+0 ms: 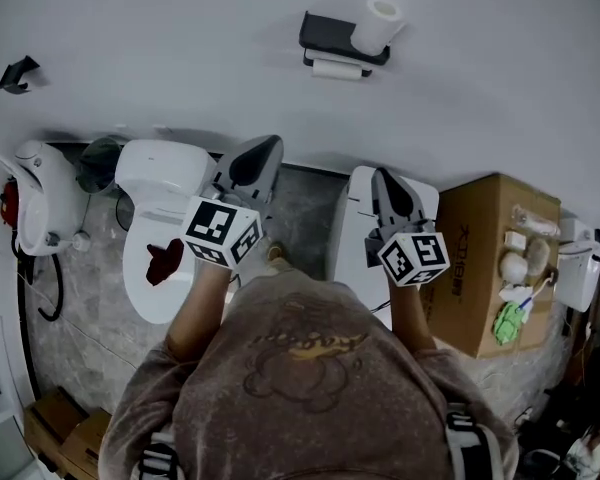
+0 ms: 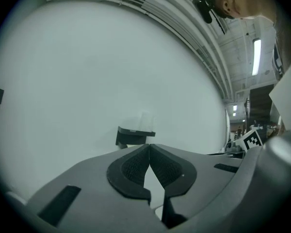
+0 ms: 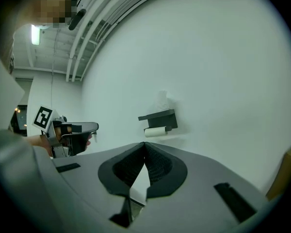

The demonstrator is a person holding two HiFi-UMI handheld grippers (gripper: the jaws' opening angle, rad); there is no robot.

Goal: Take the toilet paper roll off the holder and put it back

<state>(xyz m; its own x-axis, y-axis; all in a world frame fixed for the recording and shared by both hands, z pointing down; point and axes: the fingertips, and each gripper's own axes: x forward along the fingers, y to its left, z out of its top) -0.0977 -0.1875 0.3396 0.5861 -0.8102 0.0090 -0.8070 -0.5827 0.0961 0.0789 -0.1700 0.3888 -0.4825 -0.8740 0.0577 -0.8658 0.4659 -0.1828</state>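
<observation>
A black toilet paper holder [image 1: 342, 36] is fixed to the white wall. One white roll [image 1: 378, 23] stands upright on its top shelf and a second roll [image 1: 337, 68] hangs on the bar beneath. Both grippers are held level, pointing at the wall and well short of the holder. My left gripper [image 1: 265, 144] is shut with nothing between its pads, and so is my right gripper [image 1: 381, 174]. The right gripper view shows the holder [image 3: 159, 119], the hanging roll [image 3: 155, 131] and the left gripper [image 3: 75, 134]. The left gripper view shows the holder [image 2: 134, 136] just above the closed tips [image 2: 149, 145].
A white toilet [image 1: 158, 230] with a red mark on its lid stands below left. A cardboard box [image 1: 485, 258] with small items on top stands at the right. A black hook [image 1: 18, 72] is on the wall far left, above a white fixture [image 1: 42, 200].
</observation>
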